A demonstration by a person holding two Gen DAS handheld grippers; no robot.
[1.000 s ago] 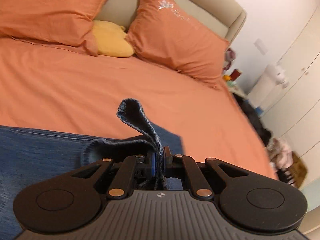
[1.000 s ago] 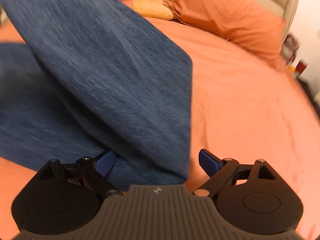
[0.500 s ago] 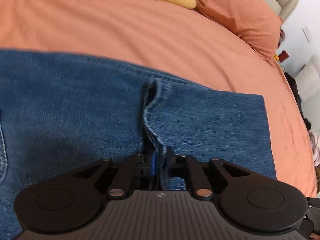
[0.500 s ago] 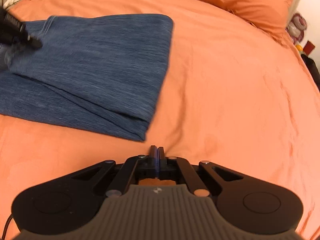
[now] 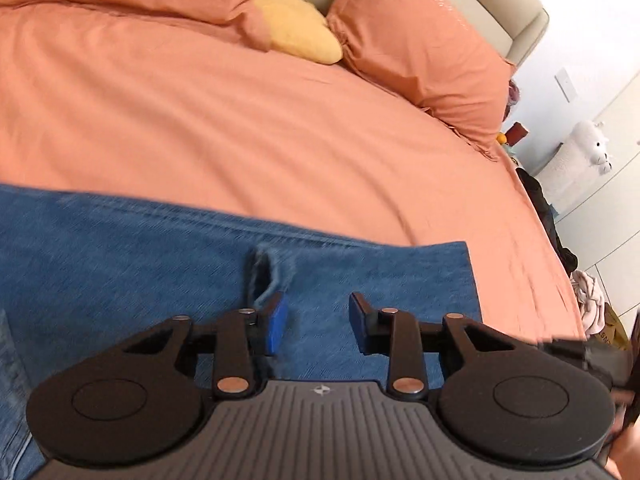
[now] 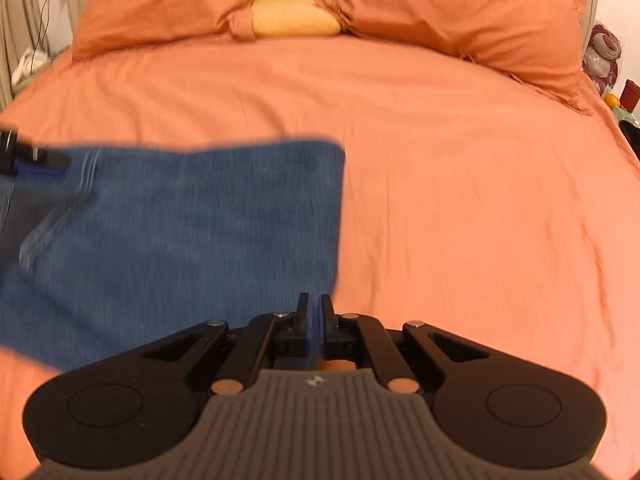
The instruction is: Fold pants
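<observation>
Blue denim pants (image 5: 140, 264) lie folded flat on the orange bed sheet (image 5: 240, 120). My left gripper (image 5: 318, 326) hovers just over them and its jaws are opening. A raised hem fold (image 5: 266, 276) leans against the left blue pad (image 5: 277, 330), and the pads no longer pinch it. In the right wrist view the pants (image 6: 180, 232) lie at the left with their folded edge just ahead of my right gripper (image 6: 314, 316). That gripper is shut with nothing between its pads. The left gripper's tip (image 6: 32, 160) shows at the far left.
Two orange pillows (image 6: 460, 8) and a yellow cushion (image 6: 296, 16) rest against the beige headboard (image 5: 488, 4). Past the bed's right edge stand a white plush animal (image 5: 584, 152), white cupboards and a heap of clothes (image 5: 588, 300). Cables (image 6: 28, 60) hang at the far left.
My left gripper came down with the pinched hem onto the pants and its jaws spread apart, letting the fold go. My right gripper closed empty and drew back from the pants.
</observation>
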